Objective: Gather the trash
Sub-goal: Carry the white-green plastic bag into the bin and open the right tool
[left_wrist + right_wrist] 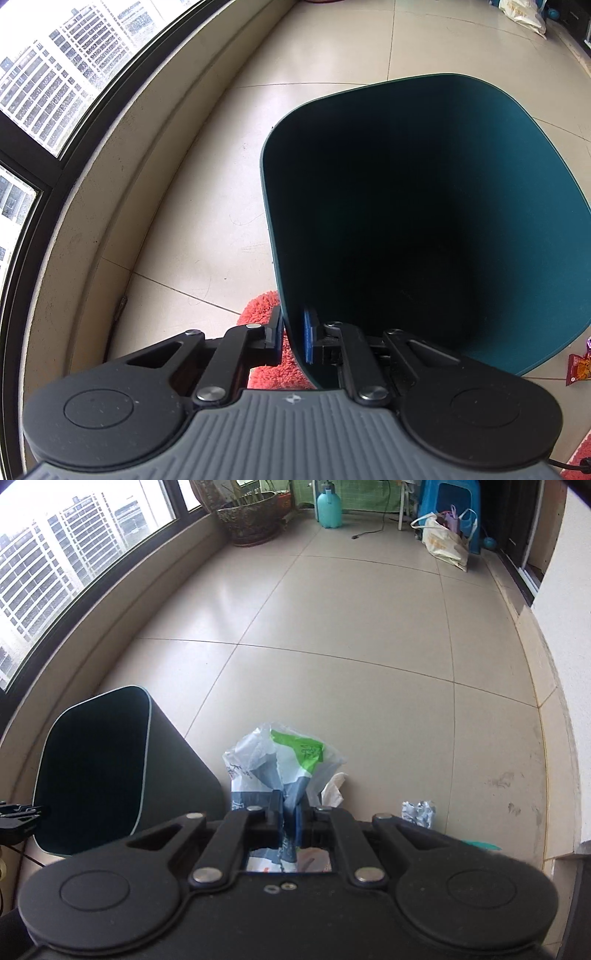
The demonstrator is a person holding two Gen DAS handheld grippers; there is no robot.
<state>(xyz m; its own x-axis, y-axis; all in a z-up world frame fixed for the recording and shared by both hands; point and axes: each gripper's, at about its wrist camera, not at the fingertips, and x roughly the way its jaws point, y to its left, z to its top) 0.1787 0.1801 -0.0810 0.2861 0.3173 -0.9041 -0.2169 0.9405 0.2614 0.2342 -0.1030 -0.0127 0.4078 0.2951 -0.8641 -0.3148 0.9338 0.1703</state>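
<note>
The step in hand looks like carrying a picked-up piece of trash to the bin. The right tongs (290,812) are clamped on a crumpled plastic bag (280,760), white with green and blue print, held clear of the floor just right of the bin (110,768). The left tongs (295,338) are closed on the bin's (424,221) near rim, one pad inside the wall and one outside, steadying it. The next move calls for bringing the bag left over the bin's mouth and letting go there. The bin's inside is dark; I cannot make out anything in it. More trash lies right of the bin: a crumpled foil wad (417,812), a white tissue (332,790) and an orange snack wrapper (580,367).
</note>
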